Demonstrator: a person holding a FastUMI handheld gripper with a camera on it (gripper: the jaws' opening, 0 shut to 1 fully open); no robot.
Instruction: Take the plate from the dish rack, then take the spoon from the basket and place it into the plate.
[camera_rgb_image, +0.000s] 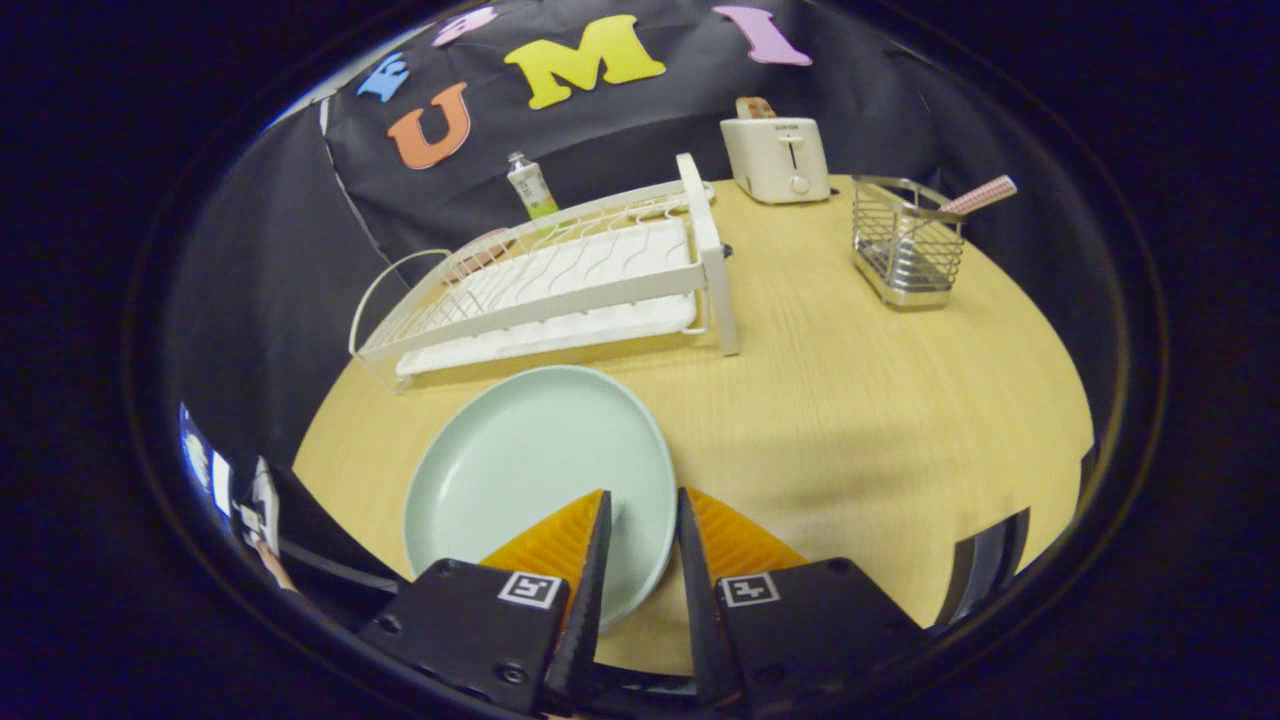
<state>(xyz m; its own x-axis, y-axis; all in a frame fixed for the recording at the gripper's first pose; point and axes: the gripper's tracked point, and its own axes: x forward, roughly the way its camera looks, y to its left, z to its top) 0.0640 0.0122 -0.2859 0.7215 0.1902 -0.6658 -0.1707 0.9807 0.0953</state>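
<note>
Spoon (980, 194) next: you see its checked handle leaning out of the wire basket (905, 250), well beyond the tool (643, 505), whose fingers stand apart over the plate (540, 475) lying on the desk (850, 400). It looks light, stiff and thin; pinch the handle near its free end.

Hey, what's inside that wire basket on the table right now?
A spoon stands in the wire basket; its pink checked handle sticks out over the rim. Its bowl end is hidden behind the wires. The gripper, fingers slightly apart, holds nothing.
</note>
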